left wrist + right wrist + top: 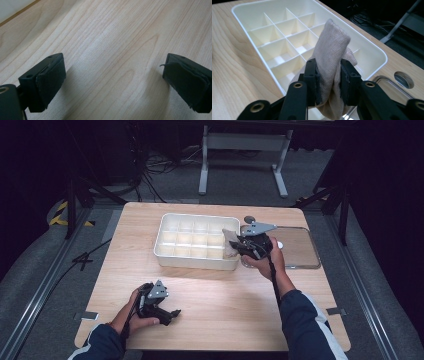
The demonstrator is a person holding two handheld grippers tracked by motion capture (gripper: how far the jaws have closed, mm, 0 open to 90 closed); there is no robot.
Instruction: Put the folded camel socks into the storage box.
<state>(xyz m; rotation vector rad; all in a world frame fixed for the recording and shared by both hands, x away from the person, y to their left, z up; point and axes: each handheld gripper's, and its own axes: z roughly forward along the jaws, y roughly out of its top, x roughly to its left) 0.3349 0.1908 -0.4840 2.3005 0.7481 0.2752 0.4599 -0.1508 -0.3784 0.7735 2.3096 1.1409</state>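
Observation:
A white divided organizer tray [165, 237] [244, 10] stands on the wooden table, its compartments bare. My right gripper [235, 245] [329, 82] is shut on a folded beige cloth [332, 52] [229, 240] and holds it over the tray's right end, above the compartments nearest that wall. The cloth sticks up between the two black jaws and bulges below them. My left gripper [172, 316] [113, 82] rests low at the table's front left, open, with bare wood between its pads.
A clear flat tray [300, 247] lies to the right of the organizer, under the right hand. A round hole [404, 80] is in the tabletop beside it. A metal stand [245, 155] and cables are on the floor beyond the table.

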